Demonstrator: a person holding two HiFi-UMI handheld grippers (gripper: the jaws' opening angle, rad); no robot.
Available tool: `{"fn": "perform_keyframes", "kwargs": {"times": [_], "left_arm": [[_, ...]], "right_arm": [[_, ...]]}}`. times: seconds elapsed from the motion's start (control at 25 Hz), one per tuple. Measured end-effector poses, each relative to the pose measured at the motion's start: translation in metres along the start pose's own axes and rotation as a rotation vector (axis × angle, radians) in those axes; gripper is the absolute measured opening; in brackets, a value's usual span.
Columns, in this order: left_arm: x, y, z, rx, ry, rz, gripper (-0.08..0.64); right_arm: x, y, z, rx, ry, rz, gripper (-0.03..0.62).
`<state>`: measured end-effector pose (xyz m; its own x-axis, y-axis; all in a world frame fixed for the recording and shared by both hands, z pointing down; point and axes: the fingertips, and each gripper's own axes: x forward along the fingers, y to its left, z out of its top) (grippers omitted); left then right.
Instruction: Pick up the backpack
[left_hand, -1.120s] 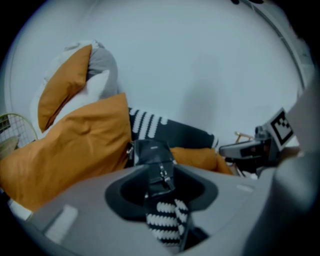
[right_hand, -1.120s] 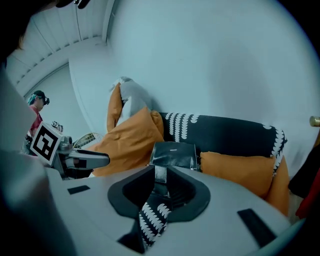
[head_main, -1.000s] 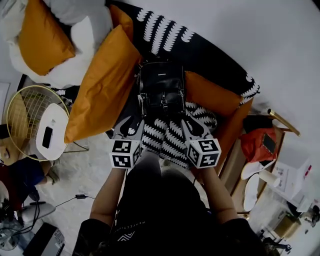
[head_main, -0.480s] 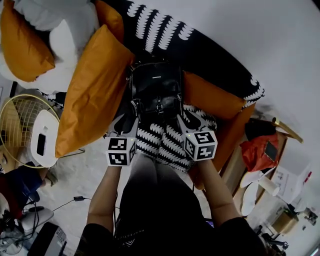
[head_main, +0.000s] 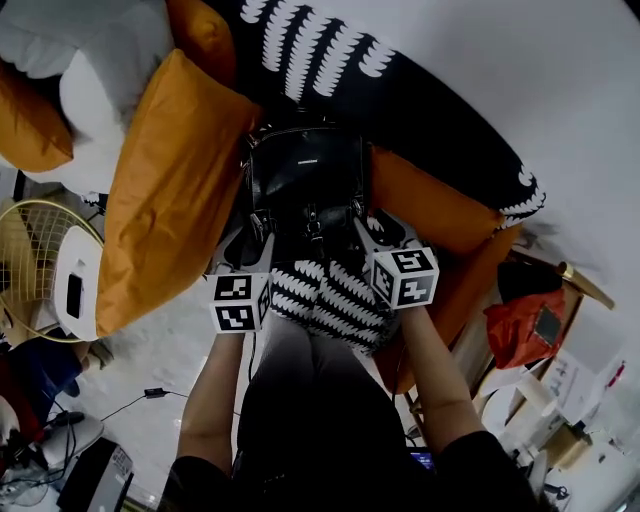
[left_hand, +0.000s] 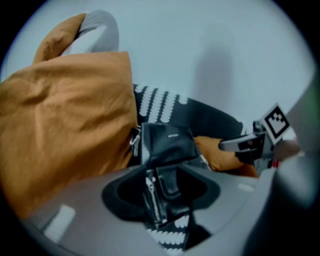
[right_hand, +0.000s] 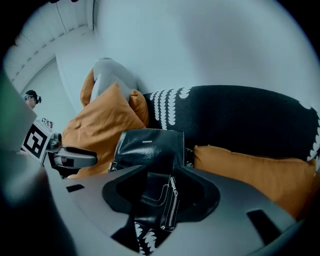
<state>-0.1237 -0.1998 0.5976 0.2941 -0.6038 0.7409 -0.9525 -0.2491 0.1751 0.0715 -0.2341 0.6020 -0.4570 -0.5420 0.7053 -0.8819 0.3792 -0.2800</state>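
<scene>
A black leather backpack (head_main: 305, 180) stands upright on the sofa between two orange cushions. My left gripper (head_main: 262, 238) is at its lower left corner and my right gripper (head_main: 364, 228) at its lower right corner. The jaws of both have just been opening. In the left gripper view the left gripper (left_hand: 160, 197) stands open, with the backpack (left_hand: 167, 145) and its side zip between the jaws. The right gripper view shows the right gripper (right_hand: 160, 200) open too, with the backpack (right_hand: 147, 147) and its front-pocket zip between the jaws. No pad visibly presses on the bag.
A large orange cushion (head_main: 165, 190) leans left of the bag and another orange cushion (head_main: 440, 205) lies to its right. The black sofa back (head_main: 420, 110) rises behind. A black-and-white patterned cover (head_main: 325, 295) lies in front. A wire side table (head_main: 30, 260) stands at left and a red bag (head_main: 525, 325) at right.
Both grippers have come down and forward to the backpack's lower corners. The bag sits closer and larger in the head view.
</scene>
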Motion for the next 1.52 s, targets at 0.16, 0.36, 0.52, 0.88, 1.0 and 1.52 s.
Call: {"fn": "perform_keyframes", "kwargs": {"times": [0.16,0.36,0.52,0.88,1.0,1.52], "left_arm": [[0.021,0.007,0.001,0.003,0.018,0.012,0.202],[0.039,0.018,0.002,0.023,0.031,0.029,0.216],[0.053,0.026,0.005,0.02,0.029,0.038,0.224],[0.07,0.033,0.008,0.012,0.023,0.049,0.266],[0.075,0.039,0.004,-0.013,0.026,0.045,0.283],[0.091,0.044,-0.006,-0.069,0.027,0.004,0.286]], "right_arm": [[0.026,-0.014,-0.001,0.0,0.018,0.015,0.179],[0.05,-0.025,0.001,0.013,0.014,0.024,0.193],[0.067,-0.032,0.003,0.019,0.018,0.035,0.208],[0.096,-0.039,-0.002,0.035,0.053,0.076,0.262],[0.105,-0.039,-0.002,0.043,0.06,0.089,0.27],[0.121,-0.04,-0.01,0.066,0.076,0.106,0.236]]}}
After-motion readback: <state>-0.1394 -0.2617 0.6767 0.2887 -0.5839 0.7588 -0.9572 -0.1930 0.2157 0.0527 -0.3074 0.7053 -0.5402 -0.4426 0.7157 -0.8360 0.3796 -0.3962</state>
